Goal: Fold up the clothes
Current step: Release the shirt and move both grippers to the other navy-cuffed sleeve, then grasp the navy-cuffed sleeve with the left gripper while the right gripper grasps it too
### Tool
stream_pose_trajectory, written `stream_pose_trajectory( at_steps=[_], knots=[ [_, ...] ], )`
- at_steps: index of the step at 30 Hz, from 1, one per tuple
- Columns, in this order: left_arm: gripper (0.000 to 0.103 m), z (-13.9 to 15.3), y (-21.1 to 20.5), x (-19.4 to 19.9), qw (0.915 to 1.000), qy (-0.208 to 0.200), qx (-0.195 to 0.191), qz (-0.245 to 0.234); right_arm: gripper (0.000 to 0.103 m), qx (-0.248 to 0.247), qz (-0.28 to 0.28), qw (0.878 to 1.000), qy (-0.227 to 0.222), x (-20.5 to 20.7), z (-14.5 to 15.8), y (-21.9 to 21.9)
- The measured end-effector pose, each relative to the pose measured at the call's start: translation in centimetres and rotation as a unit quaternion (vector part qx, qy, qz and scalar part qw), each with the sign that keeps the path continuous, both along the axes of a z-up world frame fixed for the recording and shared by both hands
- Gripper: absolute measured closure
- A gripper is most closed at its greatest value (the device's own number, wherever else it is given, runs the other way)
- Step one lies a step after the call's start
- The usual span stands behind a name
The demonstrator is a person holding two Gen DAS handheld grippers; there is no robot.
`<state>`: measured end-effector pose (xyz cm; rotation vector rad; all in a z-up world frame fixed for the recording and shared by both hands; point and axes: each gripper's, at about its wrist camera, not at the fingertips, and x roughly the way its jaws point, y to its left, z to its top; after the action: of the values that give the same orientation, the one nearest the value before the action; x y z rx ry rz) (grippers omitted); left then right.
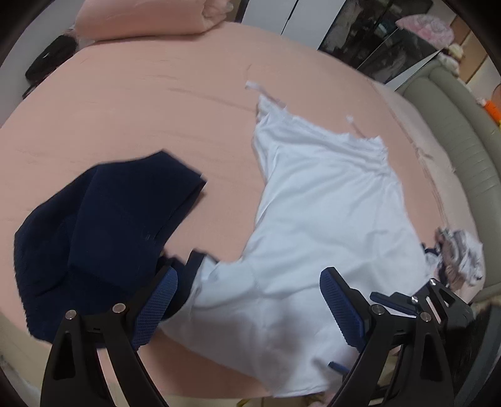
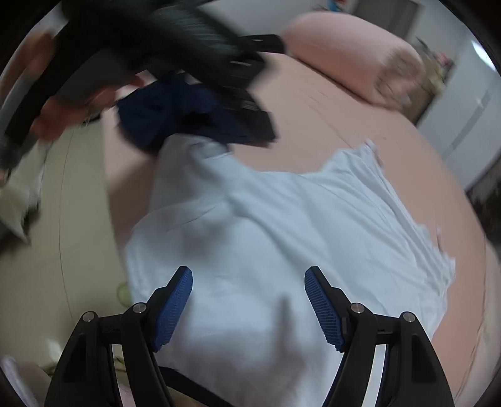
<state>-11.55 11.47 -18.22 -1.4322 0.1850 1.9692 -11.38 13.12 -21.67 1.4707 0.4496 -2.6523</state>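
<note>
A white strappy garment (image 1: 325,206) lies spread on the pink bed (image 1: 141,103), its thin straps pointing to the far side. A folded navy garment (image 1: 103,219) rests to its left, touching its near corner. My left gripper (image 1: 247,281) hovers open over the white garment's near hem, nothing between its blue pads (image 1: 158,303). In the right wrist view the white garment (image 2: 281,225) fills the middle, and my right gripper (image 2: 249,281) is open above it. The navy garment (image 2: 162,115) sits beyond, partly hidden by the other gripper, which is blurred.
A rolled pink quilt (image 1: 150,18) lies at the bed's far edge. A grey padded headboard (image 1: 457,141) curves along the right, with a small patterned cloth (image 1: 460,253) beside it. Beige floor (image 2: 62,219) borders the bed on the left of the right wrist view.
</note>
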Motion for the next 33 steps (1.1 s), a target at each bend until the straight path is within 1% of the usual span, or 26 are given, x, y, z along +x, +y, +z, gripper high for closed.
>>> stream_pose_trajectory(
  at_steps=[4,6,8,11,15,18,22,24,27,29,31,33],
  knots=[
    [0.010,-0.9,-1.5,0.4,0.9997,-0.016,-0.011,0.012,0.029,0.035,0.048,0.998,0.019,0.7,-0.1,-3.1],
    [0.010,-1.4,-2.3,0.5,0.9993,-0.026,-0.014,0.021,0.029,0.041,0.062,0.997,0.026,0.8,0.0,-4.1],
    [0.010,-1.9,-3.2,0.4,0.9987,-0.037,-0.018,0.031,0.029,0.052,0.060,0.996,0.033,0.8,-0.4,-4.7],
    [0.010,-2.4,-4.4,0.3,0.9971,-0.056,-0.017,0.048,0.029,0.074,0.062,0.995,0.023,0.5,-1.5,-5.4],
    [0.010,-3.2,-5.5,0.5,0.9954,-0.070,-0.011,0.065,0.029,0.079,0.054,0.995,0.014,0.1,-2.4,-5.5],
    [0.010,-4.3,-5.6,0.4,0.9934,-0.089,-0.006,0.072,0.029,0.083,0.046,0.995,0.005,-0.2,-2.9,-5.5],
    [0.010,-6.2,-5.6,0.2,0.9895,-0.123,0.006,0.075,0.029,0.103,0.036,0.994,0.017,0.0,-3.2,-5.7],
    [0.010,-7.1,-5.8,0.2,0.9879,-0.131,0.012,0.082,0.029,0.115,0.034,0.992,0.025,0.2,-3.3,-5.9],
    [0.009,-7.5,-6.0,0.4,0.9886,-0.128,0.019,0.077,0.029,0.122,0.040,0.991,0.027,0.3,-3.4,-6.3],
    [0.000,-7.6,-5.8,0.8,0.9908,-0.119,0.026,0.059,0.029,0.129,0.044,0.990,0.030,0.3,-3.6,-6.6],
    [0.000,-7.7,-5.6,1.4,0.9935,-0.104,0.024,0.040,0.029,0.138,0.048,0.989,0.034,0.3,-3.7,-6.9],
    [0.000,-7.6,-5.2,2.0,0.9960,-0.083,0.011,0.031,0.029,0.146,0.049,0.987,0.033,0.0,-3.9,-7.0]
  ],
)
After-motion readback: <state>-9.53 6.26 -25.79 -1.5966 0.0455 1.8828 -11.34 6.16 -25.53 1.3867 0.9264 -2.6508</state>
